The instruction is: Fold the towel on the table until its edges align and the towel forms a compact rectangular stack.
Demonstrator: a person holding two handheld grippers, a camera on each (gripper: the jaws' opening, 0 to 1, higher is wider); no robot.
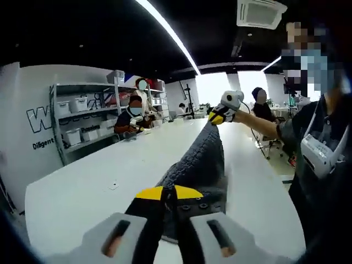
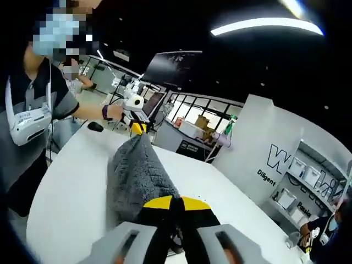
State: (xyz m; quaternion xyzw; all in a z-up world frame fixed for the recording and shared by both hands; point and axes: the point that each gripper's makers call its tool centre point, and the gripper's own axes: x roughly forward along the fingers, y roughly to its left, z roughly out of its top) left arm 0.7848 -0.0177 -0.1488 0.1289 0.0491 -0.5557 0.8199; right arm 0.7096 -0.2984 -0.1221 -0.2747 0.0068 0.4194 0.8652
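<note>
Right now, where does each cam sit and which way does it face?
Left gripper view: rides the left gripper, looking along the stretched grey towel toward the right gripper; person's torso at right.
Right gripper view: rides the right gripper, looking back toward the left gripper; torso at left.
Shared: towel, white table, both grippers.

Ceiling light strips [image 1: 168,33] glare hard, windows behind blown out, table [image 1: 82,192] below evenly bright, heavy fisheye bending near edges.

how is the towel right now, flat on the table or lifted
Lifted: the grey towel is stretched between the left hand-held gripper and the right hand-held gripper, both shut on it, sagging toward the white table.
</note>
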